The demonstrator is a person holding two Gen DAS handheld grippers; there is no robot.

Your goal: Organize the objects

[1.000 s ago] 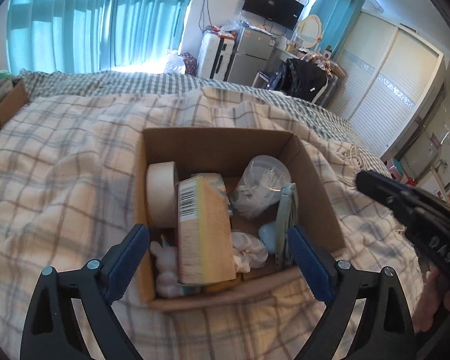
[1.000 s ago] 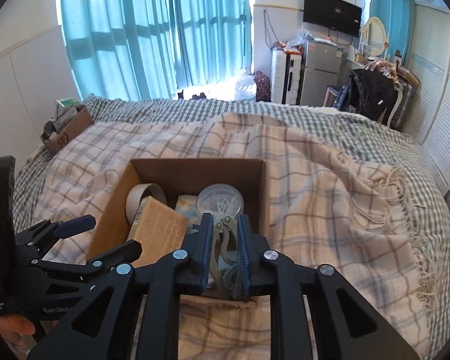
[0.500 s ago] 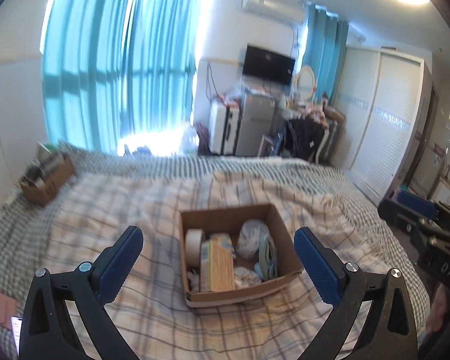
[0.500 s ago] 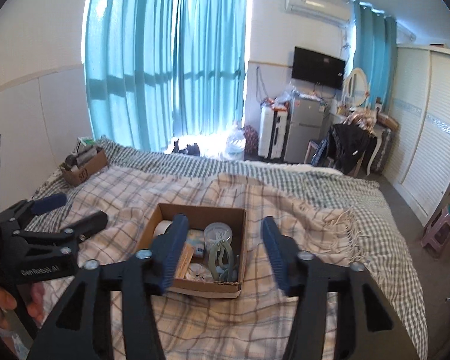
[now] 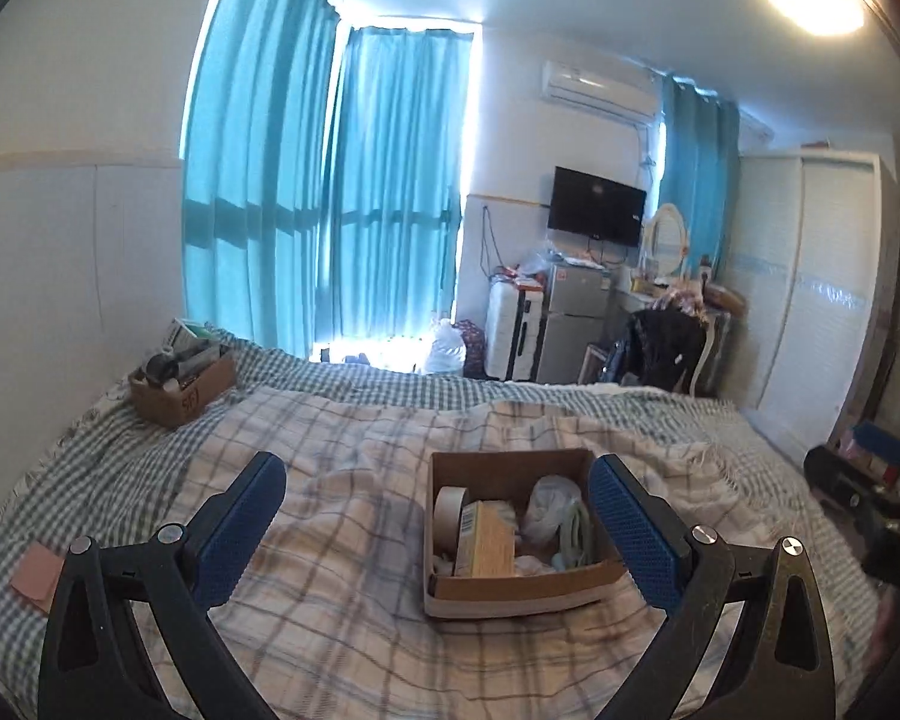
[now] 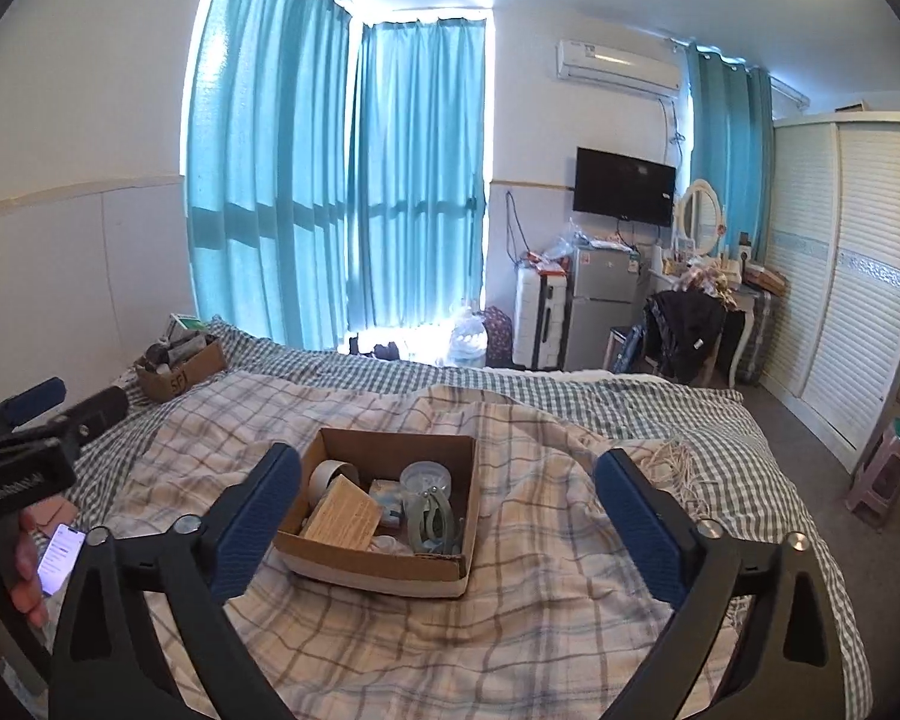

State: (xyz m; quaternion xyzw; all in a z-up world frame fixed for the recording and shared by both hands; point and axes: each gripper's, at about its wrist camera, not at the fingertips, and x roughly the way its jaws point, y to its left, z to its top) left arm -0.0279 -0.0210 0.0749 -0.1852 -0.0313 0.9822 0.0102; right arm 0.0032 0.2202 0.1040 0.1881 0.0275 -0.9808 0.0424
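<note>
Both claws stand wide open and hold nothing. The left claw (image 5: 438, 531) fills the lower part of its frame, its blue pads spread either side of the cardboard box (image 5: 519, 591), which sits low and right of centre on the plaid blanket (image 5: 342, 546) of the bed. In the box stand a roll of tape (image 5: 448, 509), a yellowish carton (image 5: 489, 543) with a barcode on its end, and a clear plastic tub (image 5: 547, 507); a pale green clip (image 6: 435, 525) leans at the right inner wall. In the right wrist view the right claw (image 6: 447, 516) frames the same box at lower centre. At the left edge there, the left tool's body bears lettering too blurred to read. A second cardboard box (image 6: 180, 369), marked "SF", sits at the far left corner of the bed. A lit phone (image 6: 60, 558) lies at lower left.
</note>
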